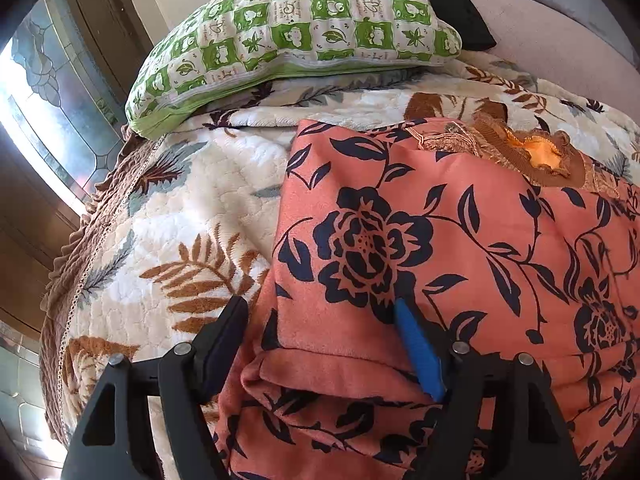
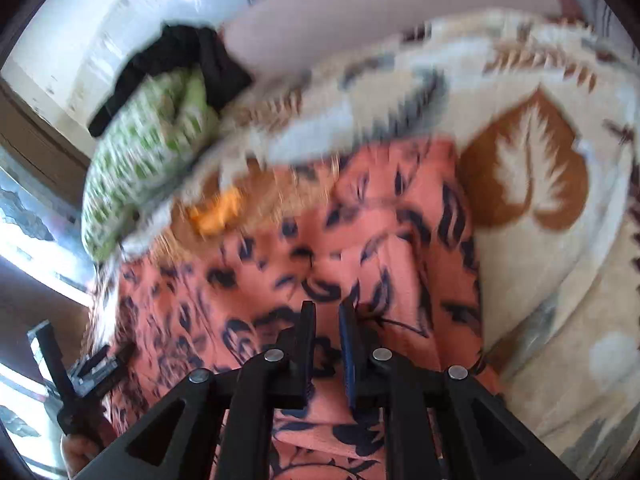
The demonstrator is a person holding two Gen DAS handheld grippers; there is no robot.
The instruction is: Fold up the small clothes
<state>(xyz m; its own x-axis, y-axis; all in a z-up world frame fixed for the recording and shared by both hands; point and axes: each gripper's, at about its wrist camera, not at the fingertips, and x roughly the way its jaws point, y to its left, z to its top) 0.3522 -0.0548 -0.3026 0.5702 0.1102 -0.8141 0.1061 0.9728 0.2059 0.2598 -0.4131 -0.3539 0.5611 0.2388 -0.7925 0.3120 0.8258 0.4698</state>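
The garment point(image 1: 460, 248), salmon-orange with a dark navy flower print (an embroidered brown neckline with an orange lining shows at its far end), lies on the bed, spread over a cream quilt point(image 1: 172, 216) patterned with brown and grey leaves. The left gripper point(image 1: 320, 312) hangs over the garment's near left edge with its jaws spread wide, one finger over the quilt and the blue-padded one above the cloth, where a folded hem sits between them unpinched. The right gripper point(image 2: 326, 312) points down at the garment, its jaws nearly pressed together; through the blur, they seem to hold nothing. A green checked pillow point(image 1: 296, 36) rests at the quilt's far edge.
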